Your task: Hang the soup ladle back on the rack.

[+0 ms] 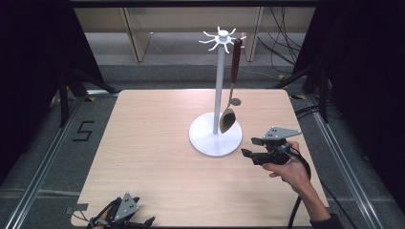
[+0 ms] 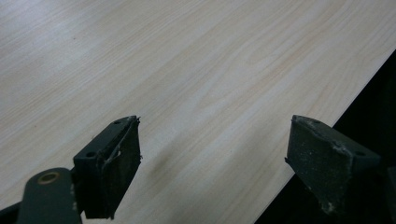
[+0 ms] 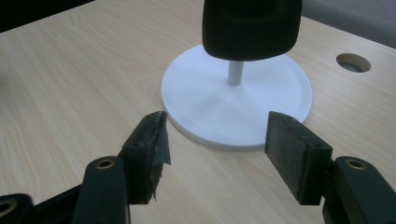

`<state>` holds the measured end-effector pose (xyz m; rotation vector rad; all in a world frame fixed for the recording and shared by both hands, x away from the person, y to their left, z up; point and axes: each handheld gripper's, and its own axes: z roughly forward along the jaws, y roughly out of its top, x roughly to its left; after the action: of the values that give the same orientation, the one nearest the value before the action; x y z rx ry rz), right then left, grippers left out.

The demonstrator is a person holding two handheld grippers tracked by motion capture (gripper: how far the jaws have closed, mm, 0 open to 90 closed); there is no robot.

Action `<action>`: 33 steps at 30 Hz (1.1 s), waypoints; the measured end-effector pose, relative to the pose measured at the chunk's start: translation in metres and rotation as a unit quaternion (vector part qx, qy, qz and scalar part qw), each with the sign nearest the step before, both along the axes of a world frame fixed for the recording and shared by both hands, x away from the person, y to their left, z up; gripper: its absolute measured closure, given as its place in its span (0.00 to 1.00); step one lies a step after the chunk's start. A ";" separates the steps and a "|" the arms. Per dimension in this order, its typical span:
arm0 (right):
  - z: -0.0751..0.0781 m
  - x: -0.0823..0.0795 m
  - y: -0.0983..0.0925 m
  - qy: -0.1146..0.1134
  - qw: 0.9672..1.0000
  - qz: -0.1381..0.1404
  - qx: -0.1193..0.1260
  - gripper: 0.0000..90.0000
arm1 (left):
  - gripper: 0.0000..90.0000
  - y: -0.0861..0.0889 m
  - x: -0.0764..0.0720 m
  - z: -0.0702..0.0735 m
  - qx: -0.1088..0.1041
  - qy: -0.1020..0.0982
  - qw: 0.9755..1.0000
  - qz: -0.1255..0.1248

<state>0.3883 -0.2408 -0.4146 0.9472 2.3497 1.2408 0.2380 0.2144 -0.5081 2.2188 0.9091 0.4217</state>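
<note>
Spoon (image 1: 230, 95) hangs from white hook stand (image 1: 218, 86) on wooden table (image 1: 153, 157). Right gripper (image 1: 250, 147) beside stand base, jaws apart, empty. Left gripper (image 1: 143, 222) at near table edge, jaws apart, empty.

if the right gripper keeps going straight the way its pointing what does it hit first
Most likely the round white base of the utensil stand. The right gripper is open and aimed at the base's near rim. The hanging wooden spoon lies beyond that, over the base. How high the jaws sit is hard to judge.
</note>
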 end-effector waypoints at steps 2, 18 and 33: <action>-0.002 -0.002 0.001 0.006 1.000 0.001 0.000 0.44 | 0.19 0.000 0.000 0.001 -0.001 0.001 1.000 -0.003; -0.014 -0.012 0.000 0.019 1.000 0.008 -0.008 0.41 | 0.19 0.000 -0.001 0.000 0.000 0.000 1.000 -0.001; -0.027 -0.020 -0.001 0.022 1.000 0.010 -0.016 0.40 | 0.19 0.000 -0.001 0.000 -0.001 0.000 1.000 -0.001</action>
<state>0.3685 -0.2415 -0.4414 0.9523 2.4098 1.1987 0.2366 0.2144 -0.5079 2.2177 0.9074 0.4215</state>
